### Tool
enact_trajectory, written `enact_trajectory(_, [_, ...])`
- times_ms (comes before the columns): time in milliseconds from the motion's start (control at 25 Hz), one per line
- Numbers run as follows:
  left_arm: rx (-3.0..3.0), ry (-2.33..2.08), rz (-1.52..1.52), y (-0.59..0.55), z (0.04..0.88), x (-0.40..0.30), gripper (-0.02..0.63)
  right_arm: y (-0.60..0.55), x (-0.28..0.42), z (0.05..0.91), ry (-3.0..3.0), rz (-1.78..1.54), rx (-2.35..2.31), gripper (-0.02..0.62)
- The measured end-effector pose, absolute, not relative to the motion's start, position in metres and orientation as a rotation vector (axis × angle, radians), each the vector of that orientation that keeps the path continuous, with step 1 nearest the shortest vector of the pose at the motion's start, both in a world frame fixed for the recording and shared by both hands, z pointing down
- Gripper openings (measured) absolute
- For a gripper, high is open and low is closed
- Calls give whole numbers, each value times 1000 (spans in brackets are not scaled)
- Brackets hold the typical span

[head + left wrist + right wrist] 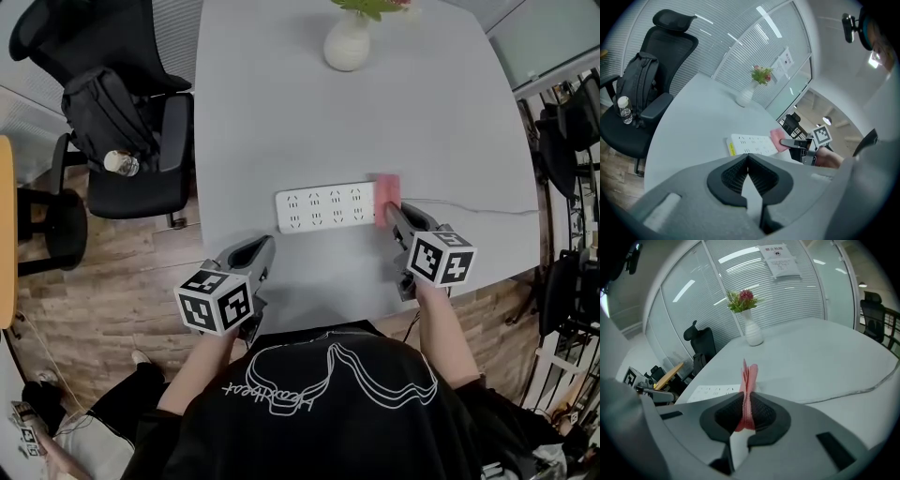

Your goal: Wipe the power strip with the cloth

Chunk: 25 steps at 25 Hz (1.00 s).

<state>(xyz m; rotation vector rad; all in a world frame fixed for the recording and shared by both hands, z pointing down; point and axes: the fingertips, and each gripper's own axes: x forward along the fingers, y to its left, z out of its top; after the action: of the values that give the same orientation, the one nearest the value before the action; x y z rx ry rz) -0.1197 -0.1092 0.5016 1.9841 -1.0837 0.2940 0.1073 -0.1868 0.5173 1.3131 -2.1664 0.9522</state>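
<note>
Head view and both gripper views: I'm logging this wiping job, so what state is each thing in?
power strip: flat on the table, sockets up, nothing plugged in.
cloth: bunched, pinched upright, at the power strip's right end.
left gripper: fingers shut, empty.
right gripper: fingers shut on the cloth.
vase: upright, holding flowers.

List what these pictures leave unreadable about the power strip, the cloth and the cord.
- Power strip, right end: head view, covered by the cloth and the right gripper.
- Cloth-to-strip contact: right gripper view, the cloth stands edge-on between the jaws and hides it.
- Cord, far end: head view, it runs off past the table edge.
- Wall notice, print: right gripper view, too small to read.
</note>
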Motion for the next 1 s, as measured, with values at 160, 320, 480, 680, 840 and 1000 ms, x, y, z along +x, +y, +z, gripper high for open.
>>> enact_trajectory(160, [1979, -1098, 295, -108, 501, -122, 12, -191, 89, 502, -2239, 960, 1278, 41])
enact_trajectory(320, [1980, -1102, 300, -106, 501, -122, 12, -191, 60, 490, -2315, 961, 1215, 41])
enact_trajectory(480, [1983, -1124, 299, -108, 500, -127, 12, -185, 19, 489, -2379, 955, 1099, 41])
enact_trajectory(680, [1966, -1142, 290, -102, 501, -132, 12, -169, -29, 497, -2407, 939, 960, 41])
enact_trajectory(840, [1953, -1153, 285, -97, 503, -137, 12, -161, -57, 507, -2405, 947, 893, 41])
enact_trajectory(1000, [1935, -1159, 281, -92, 506, -143, 12, -159, -72, 513, -2398, 954, 862, 41])
